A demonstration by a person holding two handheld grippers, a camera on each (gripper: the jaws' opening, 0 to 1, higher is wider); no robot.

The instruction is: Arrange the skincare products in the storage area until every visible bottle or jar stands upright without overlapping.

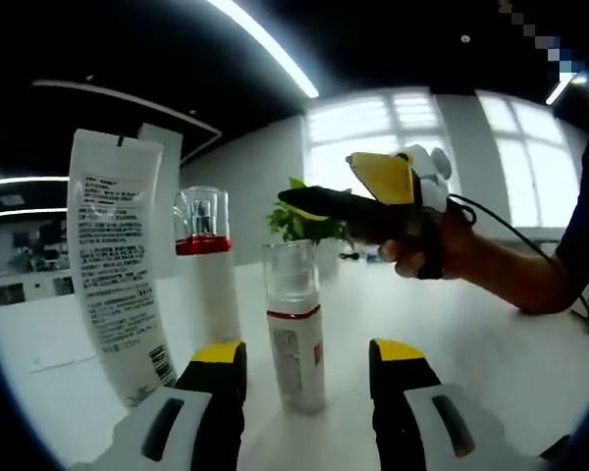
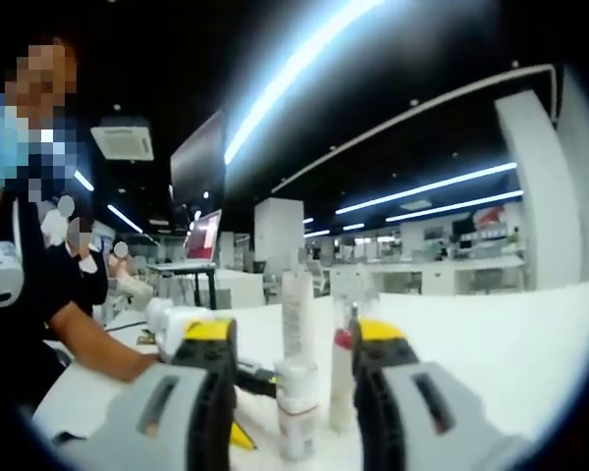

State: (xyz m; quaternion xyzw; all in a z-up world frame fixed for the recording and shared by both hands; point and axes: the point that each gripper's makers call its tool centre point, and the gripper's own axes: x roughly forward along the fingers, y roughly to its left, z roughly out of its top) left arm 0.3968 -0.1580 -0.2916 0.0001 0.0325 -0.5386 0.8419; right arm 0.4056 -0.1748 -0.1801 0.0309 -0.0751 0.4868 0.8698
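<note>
On the white table (image 1: 491, 343) three skincare products stand upright. The tall white tube (image 1: 113, 275) with printed text is on the left. A white bottle (image 1: 204, 265) with a clear cap and red band stands behind it. A smaller bottle (image 1: 294, 334) with a clear cap and red band is just ahead of my left gripper (image 1: 309, 368), which is open and clear of it. My right gripper (image 1: 319, 201), held by a hand, hovers above and behind the small bottle. In the right gripper view the right gripper (image 2: 294, 348) is open, facing the small bottle (image 2: 294, 402), tube (image 2: 296, 309) and red-banded bottle (image 2: 342, 378).
A green plant (image 1: 309, 224) stands at the back of the table. A person's arm (image 2: 88, 343) reaches in from the left with the left gripper (image 2: 250, 383) low beside the small bottle. Other desks and people are far behind.
</note>
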